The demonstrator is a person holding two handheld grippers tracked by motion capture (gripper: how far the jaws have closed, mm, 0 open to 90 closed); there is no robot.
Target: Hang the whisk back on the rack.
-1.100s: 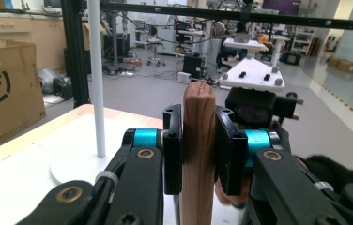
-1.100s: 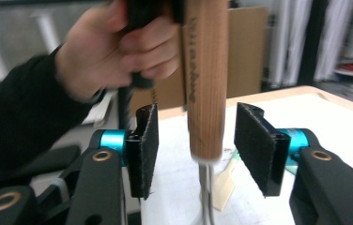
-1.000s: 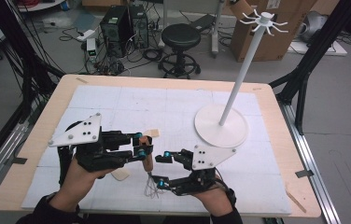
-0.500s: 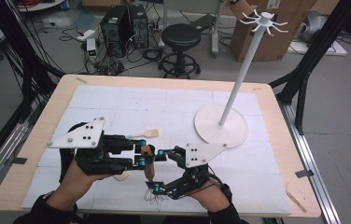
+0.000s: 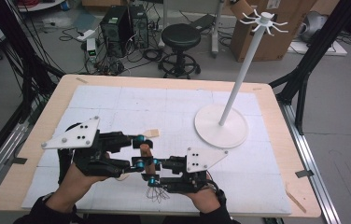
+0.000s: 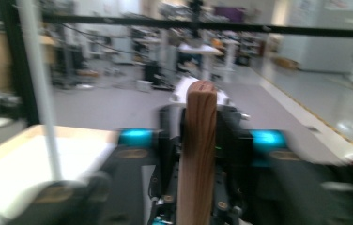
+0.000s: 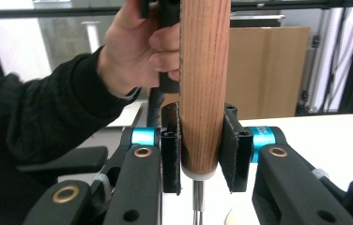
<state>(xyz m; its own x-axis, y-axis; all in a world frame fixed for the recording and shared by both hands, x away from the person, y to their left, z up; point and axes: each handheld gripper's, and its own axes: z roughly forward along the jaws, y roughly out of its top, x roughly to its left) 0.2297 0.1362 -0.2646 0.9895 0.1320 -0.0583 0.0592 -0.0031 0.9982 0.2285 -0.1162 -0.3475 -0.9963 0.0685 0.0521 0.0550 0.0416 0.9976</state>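
Whisk (image 5: 157, 192) handover, judged nearly done: the handle (image 7: 205, 84), upright over the near tabletop (image 5: 267, 158), is clamped by the right claw (image 7: 200, 150), whose jaws have just been closing, and stands loose between the left claw's (image 6: 199, 140) just-opening jaws; hanging on the stand (image 5: 232, 93) probably remains.

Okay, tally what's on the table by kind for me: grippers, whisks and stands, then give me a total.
Grippers: 2 (left gripper, right gripper)
Wooden-handled whisk: 1
White hook stand: 1
Total: 4
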